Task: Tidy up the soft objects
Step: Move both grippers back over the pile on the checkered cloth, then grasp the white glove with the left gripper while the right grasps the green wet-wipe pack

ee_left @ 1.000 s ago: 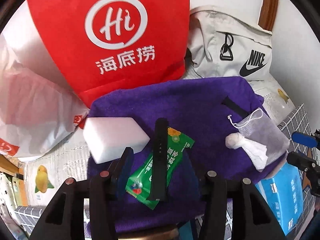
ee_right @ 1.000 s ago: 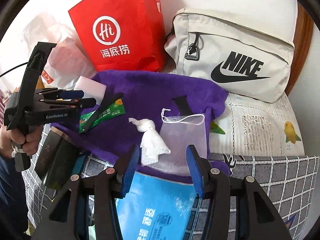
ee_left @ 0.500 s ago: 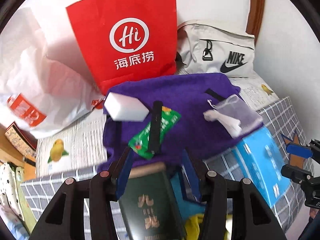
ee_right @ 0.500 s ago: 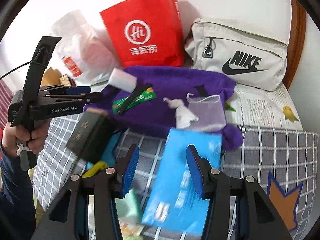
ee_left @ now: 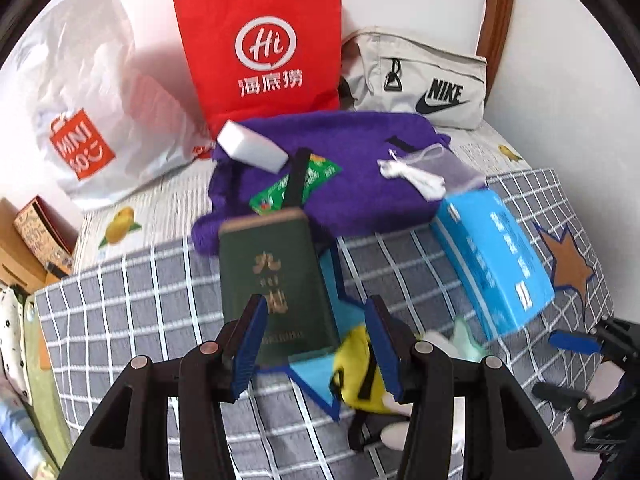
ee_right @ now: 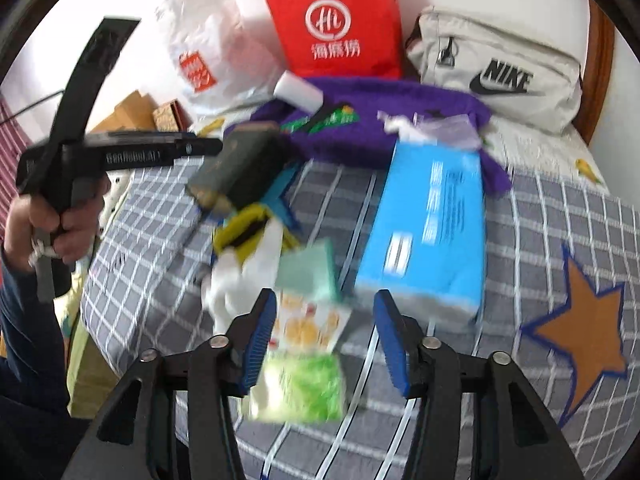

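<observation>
- Soft objects lie scattered over the checked bed cover (ee_right: 540,240), none of them gripped or gathered so far as the views show
- The right gripper (ee_right: 325,338) has its jaws spreading wider with nothing pinched; a fruit-printed packet (ee_right: 308,326) and a green packet (ee_right: 304,390) lie on the bed below the gap
- The left gripper (ee_left: 316,344) has its jaws spread and empty, above the near end of a dark green box (ee_left: 276,276) and a yellow soft item (ee_left: 356,372)
- Farther out lie a blue box (ee_right: 432,236), then a purple towel (ee_left: 360,156) carrying a white sponge (ee_left: 252,150), a green sachet (ee_left: 296,188), a mesh pouch (ee_left: 448,164) and a knotted tissue (ee_left: 416,174)
- Against the wall: a red paper bag (ee_left: 264,48), a white plastic bag (ee_left: 88,92), a beige sling bag (ee_left: 420,80)
- My judgement: the sorting is barely begun, nearly all of it is left
</observation>
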Available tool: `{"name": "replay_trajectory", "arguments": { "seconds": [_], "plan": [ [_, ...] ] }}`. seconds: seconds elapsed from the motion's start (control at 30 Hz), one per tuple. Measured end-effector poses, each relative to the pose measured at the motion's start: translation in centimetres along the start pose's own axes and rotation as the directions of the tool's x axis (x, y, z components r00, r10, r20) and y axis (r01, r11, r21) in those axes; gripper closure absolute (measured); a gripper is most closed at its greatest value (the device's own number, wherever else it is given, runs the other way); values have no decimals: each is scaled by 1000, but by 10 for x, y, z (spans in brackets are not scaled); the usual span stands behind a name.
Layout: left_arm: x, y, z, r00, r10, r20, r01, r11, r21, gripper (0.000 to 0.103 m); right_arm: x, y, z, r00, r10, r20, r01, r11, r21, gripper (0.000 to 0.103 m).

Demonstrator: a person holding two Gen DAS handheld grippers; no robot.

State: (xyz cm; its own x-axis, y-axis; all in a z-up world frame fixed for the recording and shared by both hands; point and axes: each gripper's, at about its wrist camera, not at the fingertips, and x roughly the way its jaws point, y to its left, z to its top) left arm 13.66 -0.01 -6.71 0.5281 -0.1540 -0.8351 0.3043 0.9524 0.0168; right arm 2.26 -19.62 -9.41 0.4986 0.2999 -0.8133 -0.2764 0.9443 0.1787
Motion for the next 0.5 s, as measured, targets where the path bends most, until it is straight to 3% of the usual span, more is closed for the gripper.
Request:
{"name": "replay_trajectory", "arguments": {
  "seconds": [0.2,0.33,0.5],
  "plan": [
    [-7,-6,-25,1000,-8,-11,8,1000,6,54,15,14,-38,998,5,-59,-8,999,-47,43],
    [-14,-7,-39,1000,-6,-16,6,1000,2,54,20,25,-54,999,22,-43,-25,997,-71,33],
    [-19,-5,-53,1000,-12,-21,11,1000,-23,54,35,29,-62,999,5,-32,-8,997,-75,29]
  ]
}}
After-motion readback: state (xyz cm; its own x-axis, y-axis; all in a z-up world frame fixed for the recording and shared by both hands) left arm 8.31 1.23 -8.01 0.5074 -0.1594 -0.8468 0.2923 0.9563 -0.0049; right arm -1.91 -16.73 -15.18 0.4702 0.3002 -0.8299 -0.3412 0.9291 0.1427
